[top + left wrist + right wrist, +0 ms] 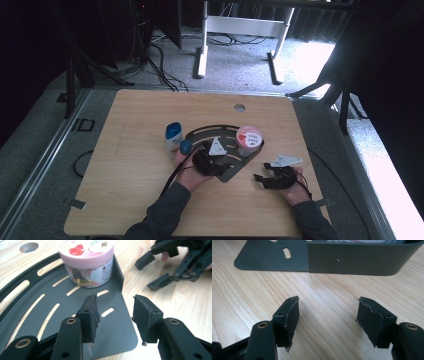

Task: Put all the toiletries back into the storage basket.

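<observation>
A dark grey curved slotted tray [210, 131] lies mid-table. A pink-lidded tub [248, 139] stands at its right end against the raised wall. My left gripper [220, 165] hovers over the tray's near corner. In the left gripper view it [115, 302] is open and empty above the tray [50, 307], facing the tub [86, 262]. My right gripper [262, 171] rests low over the bare table right of the tray, open. In the right gripper view it [328, 307] holds nothing and faces the tray's wall [362, 262]. It also appears open [147, 273] in the left gripper view.
A white bottle with a blue cap [173, 138] stands just left of the tray, with a small blue round object [185, 146] beside it near the left hand. A round hole [239, 107] pierces the tabletop behind the tray. Table legs and cables lie on the floor beyond.
</observation>
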A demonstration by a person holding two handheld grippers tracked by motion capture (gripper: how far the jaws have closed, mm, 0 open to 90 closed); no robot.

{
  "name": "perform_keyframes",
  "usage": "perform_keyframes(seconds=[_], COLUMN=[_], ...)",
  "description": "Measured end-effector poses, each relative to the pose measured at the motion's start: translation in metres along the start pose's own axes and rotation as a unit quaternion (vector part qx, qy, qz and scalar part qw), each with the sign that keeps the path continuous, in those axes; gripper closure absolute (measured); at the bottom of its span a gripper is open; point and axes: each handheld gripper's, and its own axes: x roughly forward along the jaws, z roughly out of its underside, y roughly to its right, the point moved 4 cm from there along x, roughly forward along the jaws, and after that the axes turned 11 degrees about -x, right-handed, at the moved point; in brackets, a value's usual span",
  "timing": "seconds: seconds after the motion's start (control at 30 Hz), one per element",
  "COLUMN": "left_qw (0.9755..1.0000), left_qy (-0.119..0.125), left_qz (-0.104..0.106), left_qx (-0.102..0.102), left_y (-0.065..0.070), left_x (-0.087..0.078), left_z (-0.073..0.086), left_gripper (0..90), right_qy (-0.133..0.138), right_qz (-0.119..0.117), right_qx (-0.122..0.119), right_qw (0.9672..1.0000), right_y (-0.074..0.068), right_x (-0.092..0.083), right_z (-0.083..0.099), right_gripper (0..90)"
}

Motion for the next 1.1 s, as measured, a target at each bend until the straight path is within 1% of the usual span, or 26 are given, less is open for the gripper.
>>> perform_keyframes(seconds=[0.07, 0.13, 0.3, 0.43, 0.77, 0.87, 0.9, 1.1], left_qw=[1.0000, 0.9999, 0.9996, 0.9995, 0.9995, 0.9995, 0.9995, 0.9996], left_qy=[0.002, 0.000, -0.003, -0.005, 0.003, 0.002, 0.006, 0.009], left_qz=[0.001, 0.010, 0.016, 0.015, 0.017, 0.019, 0.017, 0.019], left_qx=[0.002, 0.005, 0.021, 0.027, 0.026, 0.027, 0.027, 0.018], left_y=[0.000, 0.000, 0.004, 0.005, 0.004, 0.003, 0.002, -0.003], left_x=[-0.005, -0.008, -0.015, -0.021, -0.038, -0.042, -0.043, -0.048], left_z=[0.001, 0.004, 0.008, 0.010, 0.018, 0.021, 0.022, 0.028], left_gripper=[55.1, 55.1, 55.1, 54.9, 54.5, 54.5, 54.5, 54.6], right_qy=[0.000, 0.001, 0.000, 0.000, -0.001, -0.001, -0.001, 0.000], right_qz=[-0.001, 0.000, -0.003, -0.002, -0.002, -0.002, -0.002, -0.003], right_qx=[0.001, 0.002, 0.000, 0.001, 0.001, 0.001, 0.001, 0.000], right_qw=[1.0000, 1.0000, 1.0000, 1.0000, 1.0000, 1.0000, 1.0000, 1.0000], right_y=[0.000, -0.001, -0.001, -0.001, -0.001, -0.001, -0.001, -0.001], right_x=[0.000, 0.000, 0.000, 0.000, 0.000, 0.000, 0.000, 0.000], right_z=[0.000, 0.000, 0.000, 0.000, 0.000, 0.000, 0.000, 0.000], right_gripper=[33.4, 32.7, 31.6, 31.6, 31.6, 31.6, 31.6, 31.6])
